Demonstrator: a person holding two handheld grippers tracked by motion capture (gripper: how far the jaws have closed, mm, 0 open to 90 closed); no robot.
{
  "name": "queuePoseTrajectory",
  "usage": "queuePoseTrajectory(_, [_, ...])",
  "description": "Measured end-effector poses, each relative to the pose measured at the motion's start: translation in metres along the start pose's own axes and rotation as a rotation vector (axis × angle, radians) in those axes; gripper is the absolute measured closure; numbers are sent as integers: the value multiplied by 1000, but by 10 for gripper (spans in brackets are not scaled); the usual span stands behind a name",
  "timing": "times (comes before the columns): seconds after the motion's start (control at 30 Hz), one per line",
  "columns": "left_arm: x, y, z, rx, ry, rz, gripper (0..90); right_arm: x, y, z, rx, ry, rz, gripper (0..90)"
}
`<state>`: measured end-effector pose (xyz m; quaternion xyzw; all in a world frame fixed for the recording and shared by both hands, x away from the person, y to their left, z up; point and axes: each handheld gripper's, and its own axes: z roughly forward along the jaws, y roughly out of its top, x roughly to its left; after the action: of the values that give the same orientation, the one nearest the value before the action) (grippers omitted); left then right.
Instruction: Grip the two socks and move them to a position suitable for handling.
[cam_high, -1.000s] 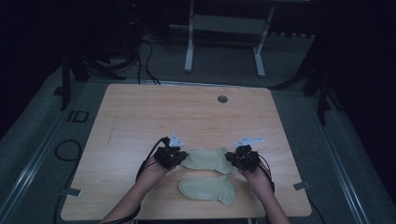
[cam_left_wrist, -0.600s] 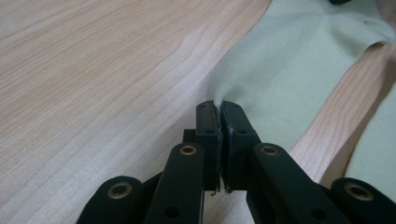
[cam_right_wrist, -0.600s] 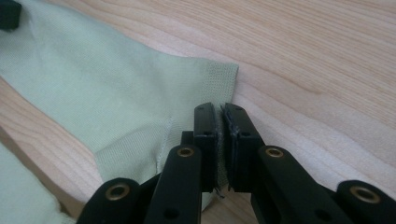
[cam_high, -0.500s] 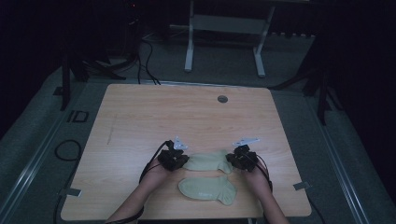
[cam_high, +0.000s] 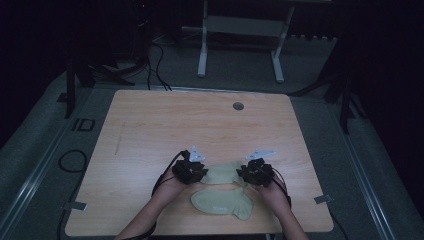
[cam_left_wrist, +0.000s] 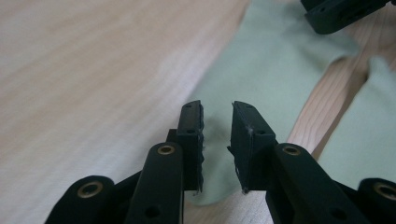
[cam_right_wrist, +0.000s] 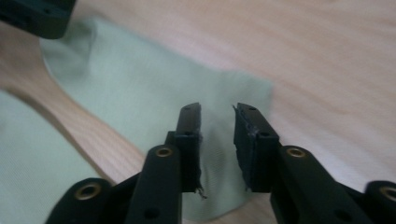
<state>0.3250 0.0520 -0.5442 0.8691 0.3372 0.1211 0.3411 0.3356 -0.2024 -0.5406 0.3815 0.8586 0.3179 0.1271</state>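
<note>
Two pale green socks on the wooden table (cam_high: 150, 130), near edge, centre-right. Far sock (cam_high: 223, 174) lies flat, stretched left-right between the two grippers. Near sock (cam_high: 220, 201) sits just beside it on the near side, toe end toward the right; a strip of bare wood shows between them in both gripper views.

Left gripper (cam_high: 192, 171) is over the far sock's left end, right gripper (cam_high: 255, 173) over its right end. Left gripper (cam_left_wrist: 217, 135): jaws have just been opening, now a narrow gap, sock fabric lying flat under and between them, pads not pressing on it. Right gripper (cam_right_wrist: 217, 140): same, jaws just opened a little, gap narrow, sock end below and between, nothing clamped.

Each gripper view catches the other gripper's black body at the far end of the sock.

Surroundings: small round grey grommet (cam_high: 238, 106) in the table's far edge area, well apart from the socks. Rest of the tabletop bare around the work. Beyond the far edge, a white metal frame stand (cam_high: 240, 30) on grey floor; black cables (cam_high: 150, 60) trail at far left. No containers in view, nothing obstructs either gripper.
</note>
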Motion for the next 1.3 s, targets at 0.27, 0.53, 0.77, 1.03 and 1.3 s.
queuePoseTrajectory(0.27, [3,-8,12,25,26,15,604,-2,-11,8,19,11,-66,533])
queuePoseTrajectory(0.53, [7,-12,9,14,42,22,582,-12,-18,2,18,71,-151,490])
queuePoseTrajectory(0.77, [7,-13,9,5,42,11,582,-16,-18,1,22,97,-166,492])
queuePoseTrajectory(1.03, [2,-10,-19,-74,-15,-22,510,-10,-7,-6,22,83,-146,475])
queuePoseTrajectory(1.3, [-7,-17,-43,-133,-48,-45,435,-2,-3,-26,-63,86,-109,490])
